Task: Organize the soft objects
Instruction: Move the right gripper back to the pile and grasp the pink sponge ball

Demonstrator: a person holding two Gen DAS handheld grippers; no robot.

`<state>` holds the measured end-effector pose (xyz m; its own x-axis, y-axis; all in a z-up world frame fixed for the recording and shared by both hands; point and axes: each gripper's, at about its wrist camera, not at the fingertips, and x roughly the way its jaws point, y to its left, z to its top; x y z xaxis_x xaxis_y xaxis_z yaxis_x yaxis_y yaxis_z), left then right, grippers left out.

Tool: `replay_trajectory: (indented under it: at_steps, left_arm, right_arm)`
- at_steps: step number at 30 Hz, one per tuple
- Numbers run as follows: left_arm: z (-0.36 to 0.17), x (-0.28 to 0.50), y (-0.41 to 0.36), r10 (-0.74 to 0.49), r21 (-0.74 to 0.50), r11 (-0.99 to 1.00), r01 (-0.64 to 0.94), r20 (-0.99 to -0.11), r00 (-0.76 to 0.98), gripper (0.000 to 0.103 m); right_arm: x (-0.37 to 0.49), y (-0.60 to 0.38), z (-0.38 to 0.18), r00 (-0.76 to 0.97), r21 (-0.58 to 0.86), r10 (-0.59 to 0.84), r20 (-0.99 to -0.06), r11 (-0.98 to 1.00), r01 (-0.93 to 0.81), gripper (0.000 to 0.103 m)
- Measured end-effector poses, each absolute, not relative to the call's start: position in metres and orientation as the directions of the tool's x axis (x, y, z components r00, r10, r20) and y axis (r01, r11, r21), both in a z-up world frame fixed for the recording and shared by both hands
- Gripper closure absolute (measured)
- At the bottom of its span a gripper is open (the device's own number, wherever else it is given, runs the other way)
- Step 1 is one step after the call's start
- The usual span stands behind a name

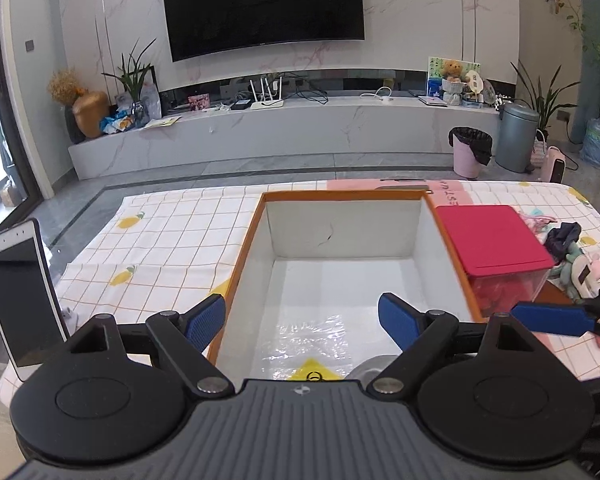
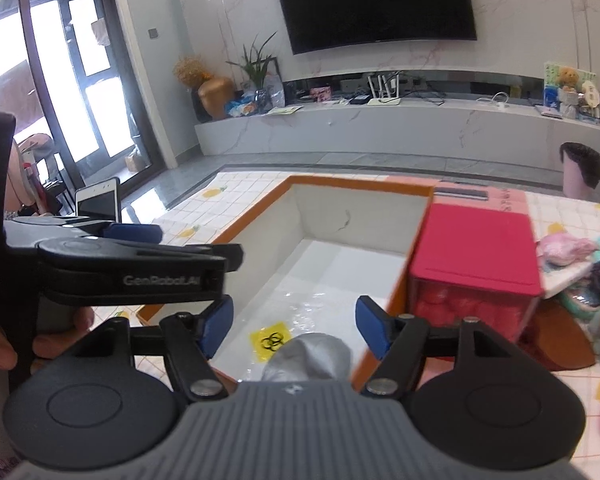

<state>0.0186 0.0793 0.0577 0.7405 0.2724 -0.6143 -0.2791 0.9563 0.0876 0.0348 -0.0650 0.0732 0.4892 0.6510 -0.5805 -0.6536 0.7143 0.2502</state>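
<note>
Tablecloth (image 1: 172, 236), checked with lemon prints, covers the table, and on it sits a big orange-rimmed box (image 1: 256, 236) with white walls. At the box's three o'clock, touching its side, stands a clear container with a red lid (image 1: 490, 236). Further out at three o'clock, a heap of soft toys and cloth (image 1: 568, 252) lies on the cloth in pink, teal and navy. Inside the box, at six o'clock, rests a grey soft object (image 2: 310, 354) beside a yellow biohazard sticker (image 2: 270, 340). Left gripper (image 1: 302, 320) hovers over the box, jaws spread, holding nothing. Right gripper (image 2: 294, 326) hangs above the grey object, jaws spread too.
</note>
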Motion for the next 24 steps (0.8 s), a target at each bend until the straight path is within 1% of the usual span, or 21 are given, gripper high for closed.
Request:
replay_trajectory:
  at_steps: [1,3,5,6,7,9,15,16,18,24]
  left_arm:
    - [0.06,0.019,0.076,0.264,0.082,0.958,-0.274,-0.619,0.74,0.002]
    - [0.064,0.02,0.07,0.247,0.07,0.963,-0.262,-0.623,0.742,0.002]
    - [0.068,0.021,0.059,0.248,0.086,0.965,-0.248,-0.611,0.752,0.001]
    - [0.07,0.021,0.053,0.249,0.098,0.966,-0.239,-0.602,0.759,0.001]
    - [0.071,0.022,0.048,0.247,0.106,0.967,-0.23,-0.594,0.765,0.001]
    - [0.074,0.026,0.037,0.233,0.109,0.972,-0.209,-0.589,0.774,0.001]
    - [0.076,0.036,-0.004,0.135,0.098,0.991,-0.095,-0.582,0.802,0.0]
    - [0.074,0.037,-0.011,0.123,0.101,0.992,-0.079,-0.579,0.806,0.0]
    - [0.071,0.043,-0.025,0.109,0.102,0.993,-0.061,-0.581,0.807,0.0]
    - [0.054,0.06,-0.058,0.063,0.076,0.997,-0.021,-0.613,0.787,0.0]
  right_arm:
    - [0.037,-0.072,0.076,0.481,0.252,0.652,-0.586,0.711,-0.657,0.029]
    - [0.042,-0.089,0.079,0.489,0.253,0.641,-0.592,0.723,-0.642,0.028]
    - [0.049,-0.109,0.085,0.518,0.25,0.609,-0.6,0.758,-0.602,0.027]
    - [0.054,-0.121,0.087,0.531,0.254,0.593,-0.605,0.776,-0.577,0.022]
    - [0.058,-0.133,0.089,0.54,0.258,0.578,-0.612,0.791,-0.554,0.014]
    - [0.066,-0.154,0.089,0.541,0.246,0.546,-0.64,0.812,-0.529,0.008]
    - [0.093,-0.195,0.072,0.55,0.13,0.376,-0.745,0.892,-0.434,0.008]
    - [0.097,-0.2,0.068,0.546,0.117,0.355,-0.759,0.899,-0.421,0.006]
    - [0.108,-0.209,0.06,0.534,0.091,0.317,-0.784,0.909,-0.407,0.003]
    - [0.131,-0.22,0.035,0.514,-0.01,0.207,-0.833,0.922,-0.388,0.003]
